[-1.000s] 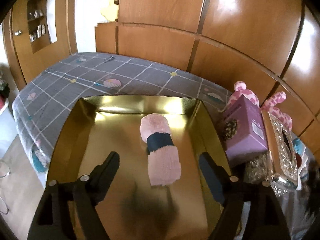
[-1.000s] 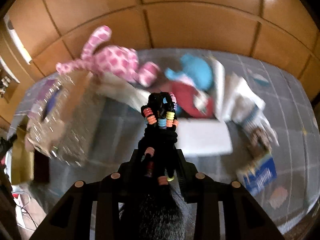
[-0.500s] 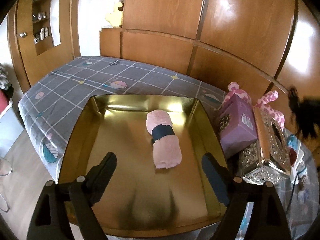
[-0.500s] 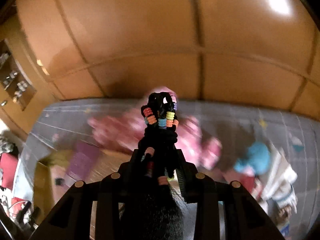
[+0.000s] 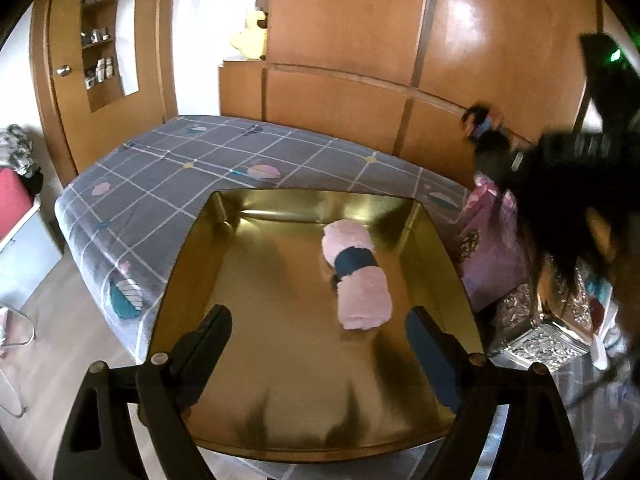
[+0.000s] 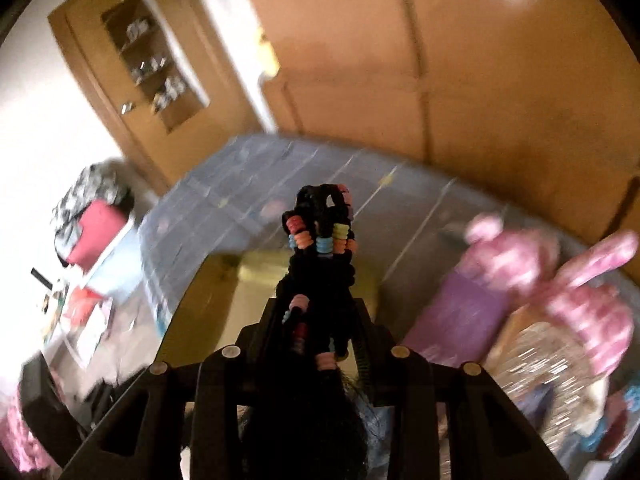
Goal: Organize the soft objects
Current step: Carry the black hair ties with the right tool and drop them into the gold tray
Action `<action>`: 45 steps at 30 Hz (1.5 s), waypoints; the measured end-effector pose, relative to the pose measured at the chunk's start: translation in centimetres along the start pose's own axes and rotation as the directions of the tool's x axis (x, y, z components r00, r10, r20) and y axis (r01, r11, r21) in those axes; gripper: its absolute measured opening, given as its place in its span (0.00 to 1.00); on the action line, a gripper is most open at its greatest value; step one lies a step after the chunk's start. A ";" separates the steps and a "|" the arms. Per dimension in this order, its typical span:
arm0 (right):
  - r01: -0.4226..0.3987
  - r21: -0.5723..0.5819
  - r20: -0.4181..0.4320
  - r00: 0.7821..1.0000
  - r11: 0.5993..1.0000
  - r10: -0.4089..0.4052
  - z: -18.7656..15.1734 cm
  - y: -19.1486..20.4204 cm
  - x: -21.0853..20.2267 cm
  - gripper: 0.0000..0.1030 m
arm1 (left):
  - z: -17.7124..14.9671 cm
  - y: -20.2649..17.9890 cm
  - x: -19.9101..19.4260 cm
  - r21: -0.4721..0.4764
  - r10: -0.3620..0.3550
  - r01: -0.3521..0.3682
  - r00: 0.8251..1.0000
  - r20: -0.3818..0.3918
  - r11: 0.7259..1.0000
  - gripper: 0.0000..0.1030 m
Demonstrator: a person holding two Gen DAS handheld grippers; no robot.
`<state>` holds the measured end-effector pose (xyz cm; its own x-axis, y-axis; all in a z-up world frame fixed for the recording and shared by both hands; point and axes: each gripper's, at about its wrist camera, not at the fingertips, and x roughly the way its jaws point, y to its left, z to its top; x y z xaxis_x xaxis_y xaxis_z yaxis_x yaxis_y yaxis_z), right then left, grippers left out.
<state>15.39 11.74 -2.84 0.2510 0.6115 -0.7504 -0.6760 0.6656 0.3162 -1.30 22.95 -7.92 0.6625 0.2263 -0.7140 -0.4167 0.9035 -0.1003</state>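
Note:
A gold tray (image 5: 192,280) lies on the grey checked bed. In it rests a rolled pink towel (image 5: 360,296) with a dark blue band. My left gripper (image 5: 320,344) hangs open above the tray's near half, nothing between its fingers. My right gripper (image 6: 316,320) is shut on a black bundle of hair ties with coloured beads (image 6: 320,240), which sticks out past the fingertips. Seen from the left wrist, that black bundle (image 5: 492,148) and the right gripper come in blurred from the right edge, above the boxes. The tray's gold corner (image 6: 256,268) lies below the bundle in the right wrist view.
Right of the tray stand a purple box (image 5: 492,256) and a glittery silver box (image 5: 540,332). A pink spotted plush toy (image 6: 560,280) lies behind them. The bed (image 5: 180,168) meets a wooden wardrobe wall at the back. A red stool (image 5: 16,200) stands left.
The right gripper swung left with the hair ties, from the pile of toys and papers towards the tray, rolling as it went. The left gripper drew back a little from the tray.

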 end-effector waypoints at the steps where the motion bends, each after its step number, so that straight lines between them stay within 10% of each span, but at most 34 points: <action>1: -0.006 -0.004 -0.021 1.000 1.000 0.005 -0.4 0.5 0.8 0.33 | 0.0 0.3 -0.1 -0.007 0.004 -0.004 1.000 0.003 1.000 0.86; 14: 0.067 0.072 -0.143 0.988 0.995 -0.056 -2.7 0.9 7.6 0.52 | -0.1 3.6 0.3 -0.109 0.028 -0.028 1.000 0.002 0.994 0.86; 26: 0.114 0.017 0.012 0.993 0.993 -0.115 -5.1 0.8 0.8 0.57 | -0.2 2.9 0.3 -0.086 0.017 -0.016 1.000 0.006 0.996 0.86; 45: 0.250 0.061 0.209 0.943 0.966 -0.257 -9.8 -3.0 -8.0 0.57 | 0.0 -2.4 -1.9 0.045 -0.034 0.033 0.999 0.036 0.998 0.93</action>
<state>8.60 0.62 -3.45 0.5556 0.4954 -0.6677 -0.5481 0.8221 0.1539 -1.55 20.32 -6.36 0.6983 0.2080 -0.6849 -0.3664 0.9259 -0.0923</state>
